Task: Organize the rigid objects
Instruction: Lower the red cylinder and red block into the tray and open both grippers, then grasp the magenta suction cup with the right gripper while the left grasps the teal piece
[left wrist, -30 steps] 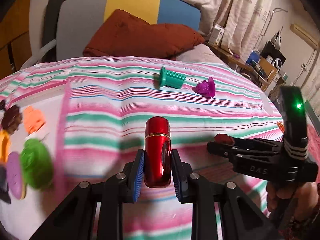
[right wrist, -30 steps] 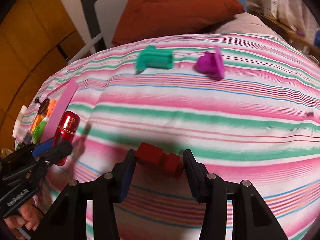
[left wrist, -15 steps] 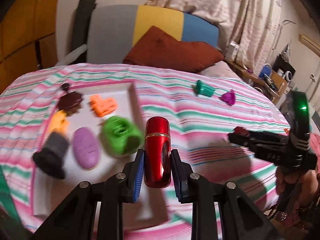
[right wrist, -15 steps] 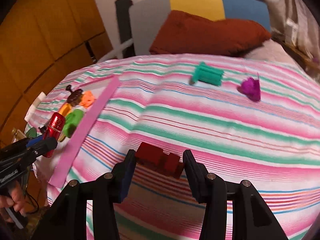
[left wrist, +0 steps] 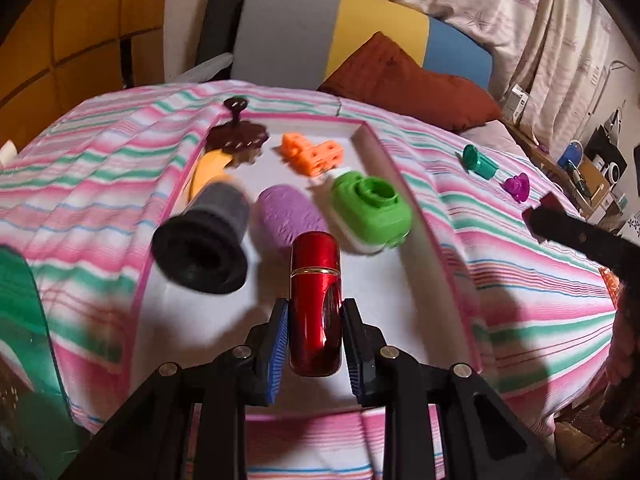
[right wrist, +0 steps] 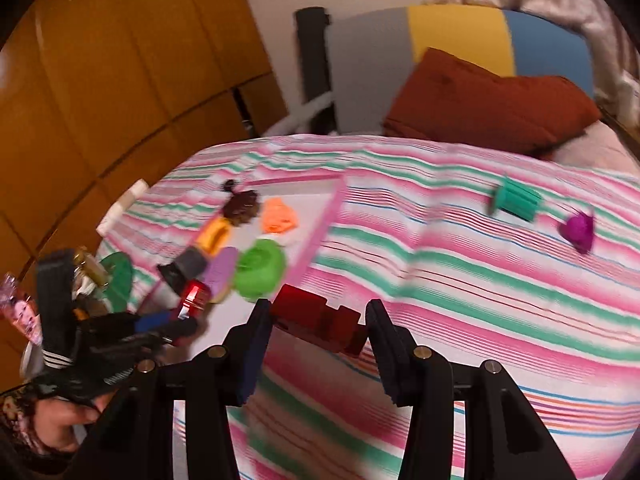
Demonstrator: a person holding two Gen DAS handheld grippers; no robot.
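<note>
My left gripper is shut on a shiny red cylinder and hangs over the near part of a white tray with a pink rim. In the tray lie a black-and-grey cylinder, a purple oval, a green block, an orange block, a brown piece and a yellow piece. My right gripper is shut on a dark red block, above the striped bedspread just right of the tray. A teal piece and a magenta piece lie further right.
A brown cushion and a grey, yellow and blue chair back stand behind the bed. Wooden wardrobe doors close off the left. A green object sits at the bed's near left edge. A cluttered shelf is at the far right.
Both grippers have swung left towards the tray, each keeping its grip. The left one now hangs over the tray; the right one has risen and come close to the tray's right rim.
</note>
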